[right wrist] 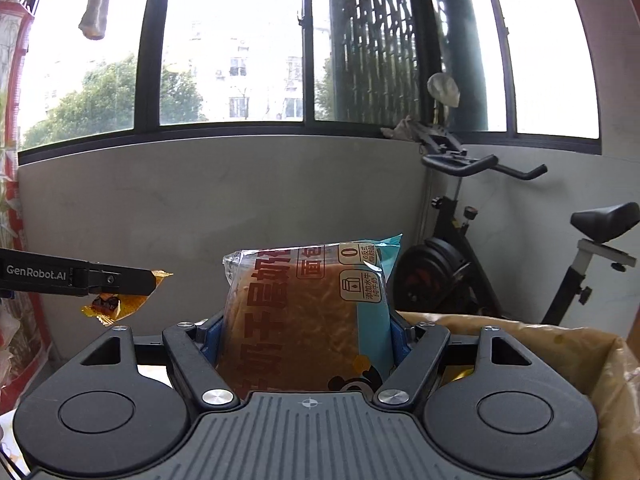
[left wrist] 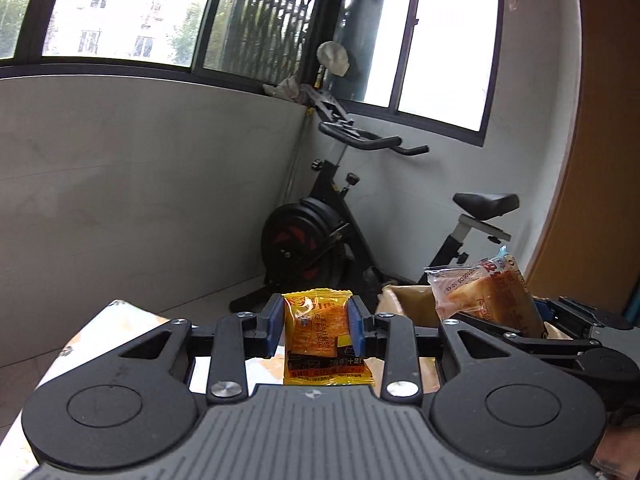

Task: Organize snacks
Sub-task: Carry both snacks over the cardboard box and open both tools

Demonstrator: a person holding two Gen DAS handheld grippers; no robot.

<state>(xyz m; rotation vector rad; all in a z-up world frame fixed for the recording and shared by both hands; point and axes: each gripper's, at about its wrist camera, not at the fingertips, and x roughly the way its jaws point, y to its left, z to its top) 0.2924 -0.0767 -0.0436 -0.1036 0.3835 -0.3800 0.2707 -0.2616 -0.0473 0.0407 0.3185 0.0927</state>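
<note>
Both hands loaded.
My left gripper pinches a yellow packet; right gripper clamps a bread bag, bottoms hidden.

The yellow snack packet was glossy plastic film, crinkled at its edges. The bread packet had a clear, shiny wrapper. Both grippers' bodies were matt black plastic with bright metal screws, their pads blue. The cardboard box looked dull and papery.

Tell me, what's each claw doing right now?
Left gripper shut on small yellow snack packet. Right gripper shut on clear-wrapped bread loaf. Brown cardboard box ahead, nothing blocking.
</note>
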